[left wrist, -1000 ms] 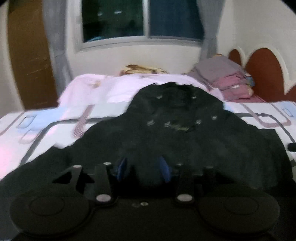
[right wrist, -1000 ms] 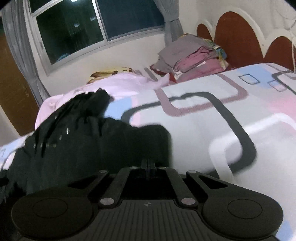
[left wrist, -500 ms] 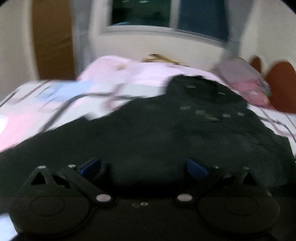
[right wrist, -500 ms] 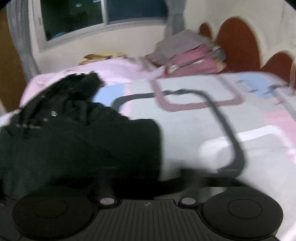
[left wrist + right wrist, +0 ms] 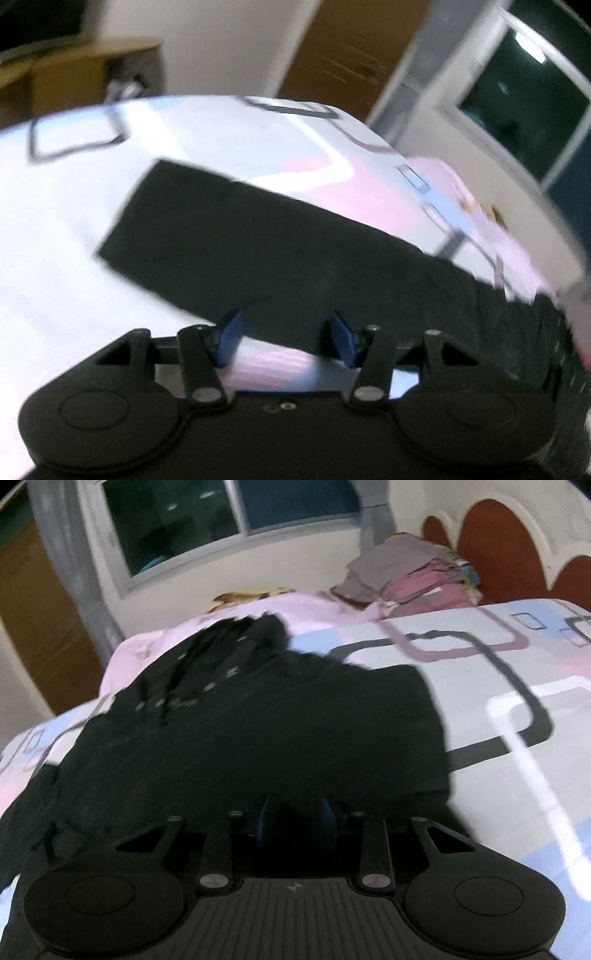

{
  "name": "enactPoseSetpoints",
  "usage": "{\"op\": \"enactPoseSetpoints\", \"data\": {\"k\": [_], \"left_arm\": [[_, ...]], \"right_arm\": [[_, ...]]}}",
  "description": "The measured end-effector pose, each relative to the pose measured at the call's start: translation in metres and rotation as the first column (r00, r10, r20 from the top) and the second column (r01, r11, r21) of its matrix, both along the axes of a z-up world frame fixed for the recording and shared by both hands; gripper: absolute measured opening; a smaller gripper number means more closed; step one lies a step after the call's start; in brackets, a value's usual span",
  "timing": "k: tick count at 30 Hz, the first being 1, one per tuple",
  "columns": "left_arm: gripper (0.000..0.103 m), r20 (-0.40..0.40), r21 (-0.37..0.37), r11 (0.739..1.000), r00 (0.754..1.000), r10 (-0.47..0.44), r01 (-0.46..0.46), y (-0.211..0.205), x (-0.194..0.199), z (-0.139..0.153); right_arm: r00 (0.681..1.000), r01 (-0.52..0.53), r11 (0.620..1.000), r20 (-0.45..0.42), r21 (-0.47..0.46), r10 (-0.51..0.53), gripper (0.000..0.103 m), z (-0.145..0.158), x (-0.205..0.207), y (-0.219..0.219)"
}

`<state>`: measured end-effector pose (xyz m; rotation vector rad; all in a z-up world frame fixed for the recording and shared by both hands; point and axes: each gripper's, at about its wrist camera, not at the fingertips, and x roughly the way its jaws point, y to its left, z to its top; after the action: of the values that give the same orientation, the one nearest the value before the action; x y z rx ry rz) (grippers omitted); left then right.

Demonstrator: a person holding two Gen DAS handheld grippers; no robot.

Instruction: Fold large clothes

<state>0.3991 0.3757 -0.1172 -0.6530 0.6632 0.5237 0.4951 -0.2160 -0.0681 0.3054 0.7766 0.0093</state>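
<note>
now left hand-held gripper (image 5: 284, 338) swung over sleeve (image 5: 207, 236); jaws closing

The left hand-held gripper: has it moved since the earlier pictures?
Yes. The left hand-held gripper has swung leftward: the window, earlier straight ahead, now sits at the far right, and a wooden door shows ahead. Its jaws have been closing around the black garment's edge.

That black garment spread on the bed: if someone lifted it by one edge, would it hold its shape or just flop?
The black garment would probably flop: it lies in soft wrinkles and follows the bedspread beneath it. Its long sleeve lies flat like thin fabric, so it likely drapes and trails. Pushed, it would likelier bunch up than slide as one piece.
</note>
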Motion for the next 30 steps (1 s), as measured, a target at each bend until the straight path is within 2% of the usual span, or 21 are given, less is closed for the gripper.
{"op": "enactPoseSetpoints", "data": {"k": [3,6,8,10,11,13,16,18,20,22,24,25,26,27,28,30], "left_arm": [[0.050,0.072,-0.110,0.993,0.996,0.047,-0.039,0.018,-0.013,-0.010],[0.050,0.115,-0.131,0.990,0.991,0.070,-0.055,0.030,-0.011,-0.013],[0.050,0.162,-0.173,0.981,0.980,0.113,-0.084,0.040,-0.010,-0.016],[0.050,0.218,-0.254,0.959,0.958,0.184,-0.126,0.049,-0.014,-0.024],[0.050,0.233,-0.319,0.937,0.946,0.224,-0.143,0.052,-0.021,-0.028],[0.050,0.239,-0.383,0.912,0.938,0.250,-0.145,0.045,-0.037,-0.033],[0.058,0.218,-0.347,0.929,0.952,0.214,-0.130,0.019,-0.054,-0.032],[0.062,0.234,-0.328,0.933,0.944,0.231,-0.147,0.015,-0.055,-0.034],[0.076,0.262,-0.351,0.921,0.926,0.272,-0.171,0.023,-0.047,-0.035],[0.079,0.261,-0.340,0.917,0.915,0.307,-0.211,0.034,-0.034,-0.034],[0.073,0.265,-0.350,0.905,0.901,0.342,-0.241,0.044,-0.028,-0.035],[0.057,0.253,-0.353,0.900,0.900,0.354,-0.255,0.048,-0.024,-0.035],[0.014,0.232,-0.349,0.901,0.908,0.348,-0.257,0.052,-0.019,-0.034],[0.009,0.230,-0.353,0.902,0.912,0.341,-0.248,0.054,-0.015,-0.034],[0.007,0.254,-0.343,0.906,0.904,0.345,-0.249,0.052,-0.014,-0.027],[0.006,0.308,-0.250,0.945,0.908,0.285,-0.212,0.038,-0.004,-0.004]], "right_arm": [[1.000,-0.014,1.000,-0.001,-0.001,0.014,0.032,0.001,-0.004,0.018],[1.000,-0.009,1.000,0.007,0.001,0.009,0.032,0.000,-0.010,0.029],[1.000,-0.004,1.000,0.008,-0.003,0.004,0.032,0.001,-0.013,0.033],[1.000,0.004,1.000,0.005,-0.007,-0.004,0.032,0.002,-0.015,0.034],[1.000,0.008,1.000,0.006,-0.004,-0.008,0.032,0.004,-0.016,0.034],[1.000,0.011,1.000,0.016,-0.009,-0.011,0.032,0.010,-0.021,0.036],[1.000,0.009,1.000,0.030,-0.017,-0.008,0.032,0.015,-0.024,0.038],[1.000,0.017,1.000,0.027,0.003,-0.017,0.032,0.015,-0.024,0.038],[0.999,0.037,0.999,0.030,0.009,-0.037,0.032,0.015,-0.026,0.036],[0.997,0.068,0.997,0.027,0.037,-0.069,0.032,0.015,-0.029,0.029],[0.996,0.082,0.996,0.026,0.046,-0.083,0.032,0.016,-0.032,0.025],[0.996,0.082,0.996,0.026,0.039,-0.083,0.032,0.018,-0.034,0.024],[0.996,0.080,0.996,0.025,0.035,-0.081,0.032,0.018,-0.036,0.024],[0.996,0.081,0.996,0.028,0.032,-0.081,0.032,0.020,-0.037,0.022],[0.996,0.084,0.996,0.032,0.028,-0.085,0.032,0.021,-0.039,0.020],[0.994,0.097,0.995,0.040,0.029,-0.098,0.032,0.025,-0.041,0.015]]}}
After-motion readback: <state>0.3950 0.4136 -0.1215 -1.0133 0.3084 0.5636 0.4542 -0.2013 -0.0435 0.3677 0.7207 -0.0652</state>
